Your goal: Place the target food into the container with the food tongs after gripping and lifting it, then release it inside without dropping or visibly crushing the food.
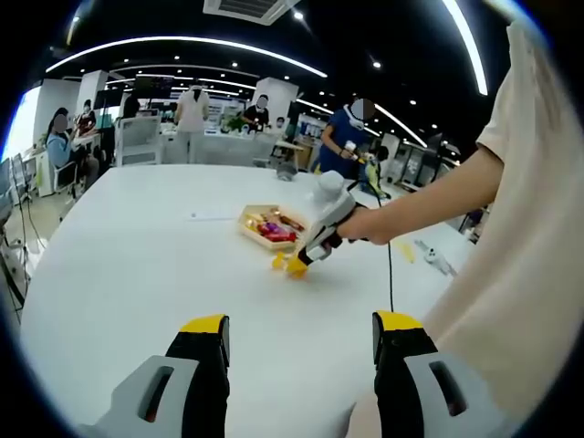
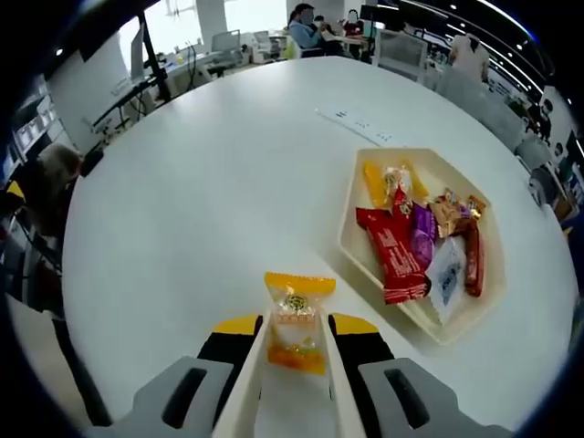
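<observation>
Left gripper view, left to right: the left gripper (image 1: pixel 299 339) is held low over the white table (image 1: pixel 137 274) with its yellow-tipped jaws spread wide and nothing between them. Farther across the table, a shallow tray (image 1: pixel 256 233) of wrapped snacks is seen, and just beside its near edge the right gripper (image 1: pixel 298 265) is carried in a person's hand (image 1: pixel 360 224), with something yellow at its tip.

Right gripper view, left to right: the bare table (image 2: pixel 201 210) is followed by the right gripper (image 2: pixel 297 339), whose jaws are closed onto a pair of cream food tongs (image 2: pixel 245 394). Between the tong arms an orange-wrapped candy (image 2: pixel 296 321) is pinched by its lower half, with the crimped upper end standing free ahead of the tips. Whether the candy is clear of the table or resting on it cannot be told. To the right lies the cream tray (image 2: pixel 351 246), already loaded with a red bar (image 2: pixel 391 257), a purple sweet (image 2: pixel 422 235) and a white sachet (image 2: pixel 449 274).

The step in hand is judged to be the carry to the tray. It is best done with the squeeze held steady, firm enough that the slick wrapper is not lost but no tighter, so the sweet is not crushed. The candy should be raised above the tray's near rim, brought over an open patch, lowered close and only then let go.
</observation>
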Motion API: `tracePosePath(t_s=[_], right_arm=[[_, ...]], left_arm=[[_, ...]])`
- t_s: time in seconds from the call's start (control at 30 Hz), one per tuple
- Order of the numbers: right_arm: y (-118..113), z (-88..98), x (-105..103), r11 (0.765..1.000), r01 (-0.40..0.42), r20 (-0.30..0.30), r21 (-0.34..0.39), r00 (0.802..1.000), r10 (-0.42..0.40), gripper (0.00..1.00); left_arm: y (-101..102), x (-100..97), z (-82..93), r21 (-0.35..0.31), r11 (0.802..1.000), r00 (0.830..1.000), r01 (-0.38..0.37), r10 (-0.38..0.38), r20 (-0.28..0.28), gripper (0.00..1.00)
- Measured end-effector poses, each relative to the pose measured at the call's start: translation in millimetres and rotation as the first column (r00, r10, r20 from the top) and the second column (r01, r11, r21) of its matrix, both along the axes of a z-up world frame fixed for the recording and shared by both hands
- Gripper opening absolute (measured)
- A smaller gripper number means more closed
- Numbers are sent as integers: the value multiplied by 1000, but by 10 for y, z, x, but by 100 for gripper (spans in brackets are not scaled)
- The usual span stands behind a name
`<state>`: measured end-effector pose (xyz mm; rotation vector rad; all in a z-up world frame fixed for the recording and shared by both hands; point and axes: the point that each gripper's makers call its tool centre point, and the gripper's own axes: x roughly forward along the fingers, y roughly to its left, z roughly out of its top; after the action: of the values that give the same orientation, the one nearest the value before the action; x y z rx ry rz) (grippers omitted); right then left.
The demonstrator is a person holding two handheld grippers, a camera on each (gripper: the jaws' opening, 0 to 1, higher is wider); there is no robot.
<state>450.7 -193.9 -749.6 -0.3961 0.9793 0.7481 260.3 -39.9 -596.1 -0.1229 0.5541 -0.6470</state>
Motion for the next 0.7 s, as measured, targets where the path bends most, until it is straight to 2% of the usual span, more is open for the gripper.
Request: tracePosePath(t_s=[0.33,0.7], right_arm=[[34,3,-68,1000,0,-22,26,1000,1,27],[39,115,-17,999,5,-5,49,1000,-5,27]], left_arm=[[17,19,29,2,1000,1000,-6,6,9,63],[-3,20,43,1,1000,1000,2,-2,15,63]])
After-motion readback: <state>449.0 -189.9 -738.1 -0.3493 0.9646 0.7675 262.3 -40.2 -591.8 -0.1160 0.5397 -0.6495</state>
